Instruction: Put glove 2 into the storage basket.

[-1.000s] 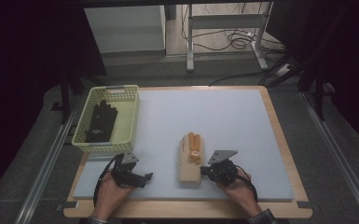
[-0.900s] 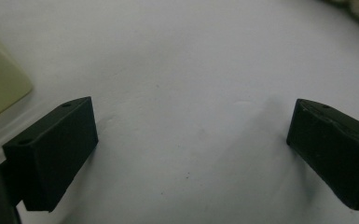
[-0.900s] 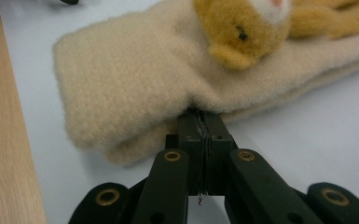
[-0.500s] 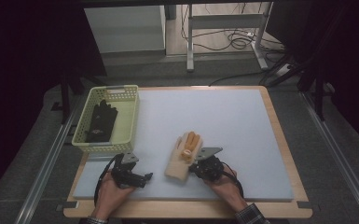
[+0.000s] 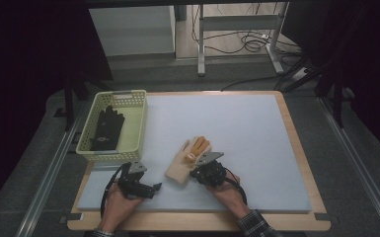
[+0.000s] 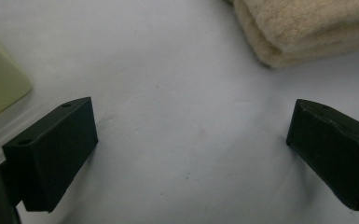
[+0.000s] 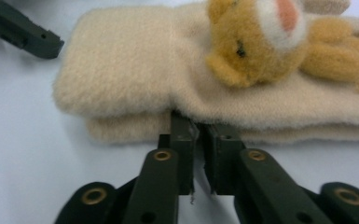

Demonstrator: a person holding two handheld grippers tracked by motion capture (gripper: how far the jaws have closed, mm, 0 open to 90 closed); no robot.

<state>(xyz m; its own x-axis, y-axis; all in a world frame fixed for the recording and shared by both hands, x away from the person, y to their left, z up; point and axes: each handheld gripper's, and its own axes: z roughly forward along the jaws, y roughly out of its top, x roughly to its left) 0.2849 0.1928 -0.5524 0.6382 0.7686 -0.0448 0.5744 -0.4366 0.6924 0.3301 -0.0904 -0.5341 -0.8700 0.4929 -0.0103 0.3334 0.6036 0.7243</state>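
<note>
A cream fuzzy glove (image 5: 183,164) with a small bear (image 7: 256,42) sewn on it lies slanted on the pale blue mat (image 5: 237,128), cuff toward the front. My right gripper (image 5: 194,171) sits at the glove's right long edge. In the right gripper view, the right gripper (image 7: 198,125) has its tips tucked against the folded edge of the glove (image 7: 130,60). Its jaws have just been opening and stand a narrow slit apart with nothing between them. My left gripper (image 5: 155,187) rests wide open on the mat left of the cuff (image 6: 307,28); nothing lies in the left gripper (image 6: 191,149).
A pale green basket (image 5: 112,156) stands at the mat's left edge with a pair of black gloves (image 5: 107,129) inside; its corner (image 6: 0,84) is beside my left jaw. A wooden frame (image 5: 296,148) borders the mat. Metal rails run along both sides.
The right hand has moved left across the mat, and the glove has shifted left with it and turned from straight to slanted. The left gripper has stayed put.
</note>
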